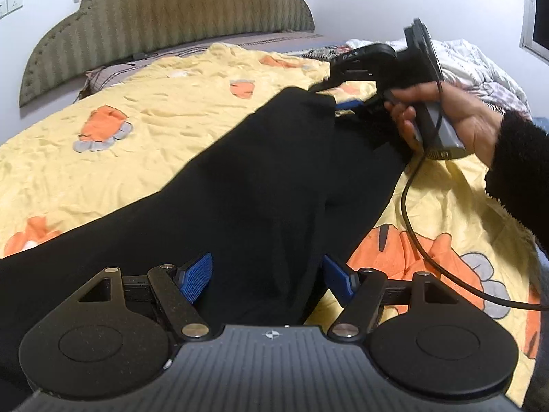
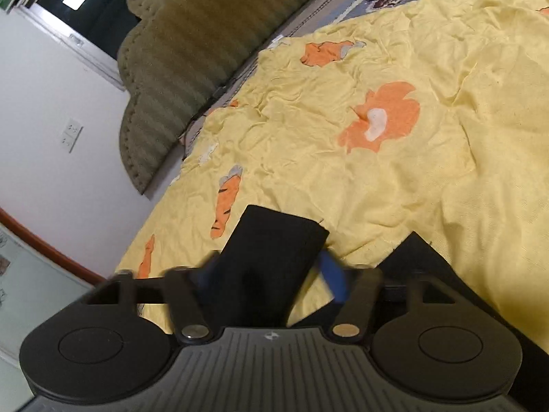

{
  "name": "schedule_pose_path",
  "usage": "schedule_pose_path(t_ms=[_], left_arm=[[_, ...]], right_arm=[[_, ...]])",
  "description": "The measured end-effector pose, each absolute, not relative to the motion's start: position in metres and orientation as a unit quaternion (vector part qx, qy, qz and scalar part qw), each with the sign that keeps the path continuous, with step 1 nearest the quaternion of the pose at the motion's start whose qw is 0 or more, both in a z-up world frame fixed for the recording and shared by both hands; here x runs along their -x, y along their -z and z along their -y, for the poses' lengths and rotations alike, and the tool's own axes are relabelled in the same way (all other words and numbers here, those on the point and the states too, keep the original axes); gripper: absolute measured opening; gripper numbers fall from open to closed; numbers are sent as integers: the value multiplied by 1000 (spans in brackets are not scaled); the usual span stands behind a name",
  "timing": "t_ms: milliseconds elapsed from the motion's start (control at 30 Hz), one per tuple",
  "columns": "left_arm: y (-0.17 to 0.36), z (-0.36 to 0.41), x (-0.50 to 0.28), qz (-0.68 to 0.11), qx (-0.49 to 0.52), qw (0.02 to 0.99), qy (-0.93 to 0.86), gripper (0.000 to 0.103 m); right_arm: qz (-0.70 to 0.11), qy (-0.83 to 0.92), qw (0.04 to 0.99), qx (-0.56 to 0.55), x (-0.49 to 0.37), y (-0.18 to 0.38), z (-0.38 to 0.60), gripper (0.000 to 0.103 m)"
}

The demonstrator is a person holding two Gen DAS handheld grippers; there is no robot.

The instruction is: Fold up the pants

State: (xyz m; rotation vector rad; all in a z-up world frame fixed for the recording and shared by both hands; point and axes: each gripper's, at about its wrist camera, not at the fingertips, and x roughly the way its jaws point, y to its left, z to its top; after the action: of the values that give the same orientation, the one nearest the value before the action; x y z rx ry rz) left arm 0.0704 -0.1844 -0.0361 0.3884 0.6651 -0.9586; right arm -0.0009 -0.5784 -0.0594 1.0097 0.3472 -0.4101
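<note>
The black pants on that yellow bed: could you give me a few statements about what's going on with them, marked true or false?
1. The black pants lie on a yellow sheet with orange cartoon prints. True.
2. The left gripper has its jaws wide apart, with pants fabric between them. True.
3. The pants are neatly folded into a small square. False: they lie stretched out long across the bed.
4. The right gripper is mounted on a robot arm. False: a person's hand holds it.
5. The headboard is bright red. False: it is olive-green and striped.
</note>
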Motion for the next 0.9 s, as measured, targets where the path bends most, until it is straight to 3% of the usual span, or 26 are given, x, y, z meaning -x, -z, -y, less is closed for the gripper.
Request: schedule_pose_path(t_ms=[67, 200, 433, 567, 733, 900], left_arm=[[39, 189, -70, -313, -181, 816, 451, 73], [42, 197, -69, -313, -176, 813, 458, 73], [40, 196, -70, -317, -170, 806, 470, 73], [41, 192, -70, -322, -171, 800, 477, 73], [40, 194, -69, -330, -183, 790, 484, 73], [34, 182, -72, -350, -171, 783, 485, 74]], right_arm=[[-161, 192, 835, -490, 4, 62, 578, 12], [-144, 188, 840, -488, 1, 38, 577, 8], [-30, 166, 890, -424, 56, -54, 553, 7], [-80, 268, 868, -411, 114, -16, 555, 7], [-117, 310, 810, -484, 164, 58, 562, 7], [-118, 315, 805, -488, 180, 63, 550, 7]])
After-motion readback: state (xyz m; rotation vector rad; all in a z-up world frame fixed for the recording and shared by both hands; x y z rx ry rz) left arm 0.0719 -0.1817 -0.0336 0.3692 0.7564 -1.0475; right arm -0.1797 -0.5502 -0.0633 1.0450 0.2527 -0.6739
